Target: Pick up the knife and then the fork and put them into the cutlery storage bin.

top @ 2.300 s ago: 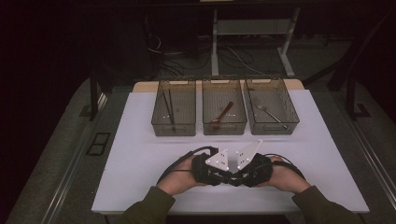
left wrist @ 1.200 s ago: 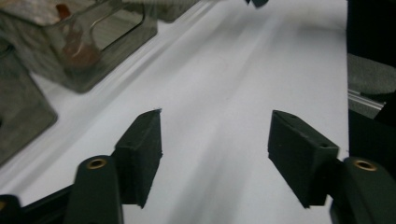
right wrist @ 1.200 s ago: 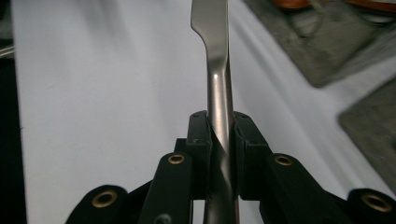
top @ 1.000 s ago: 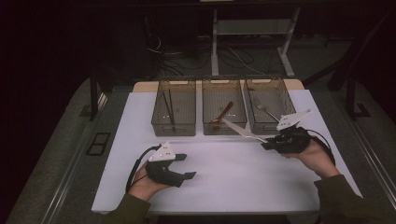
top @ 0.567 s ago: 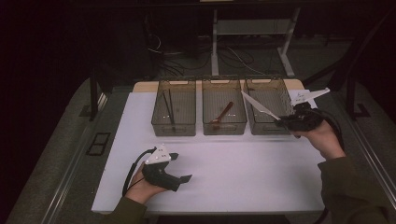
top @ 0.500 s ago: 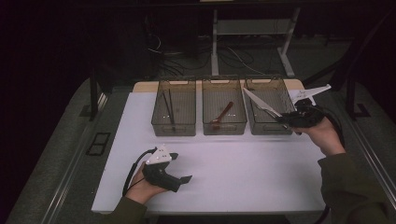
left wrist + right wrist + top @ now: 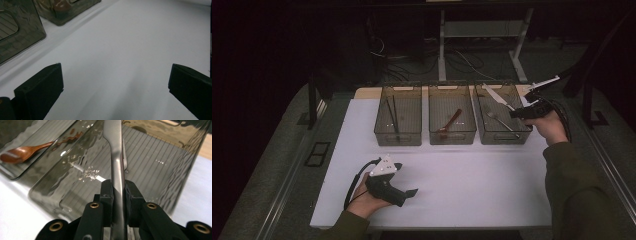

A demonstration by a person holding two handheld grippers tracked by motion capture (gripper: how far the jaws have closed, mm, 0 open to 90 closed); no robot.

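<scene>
Left gripper (image 7: pixel 411 192) sits low at seven o'clock, hand wrapped around it, jaws just opened wide, nothing between them. Right gripper (image 7: pixel 515 113) is up at two o'clock, arm stretched forward, jaws pinched tight and pointing toward nine o'clock.

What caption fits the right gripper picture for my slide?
Right gripper clamps a metal knife above the right-hand bin.

Two black hand-held grippers are seen — the left gripper (image 7: pixel 412 192) topped by a grey three-cornered plate and trailed by a looping black cable, the right gripper (image 7: pixel 117 192) fitted with brass-coloured eyelets along its black jaws — and dark olive sleeves are worn on both forearms.
</scene>
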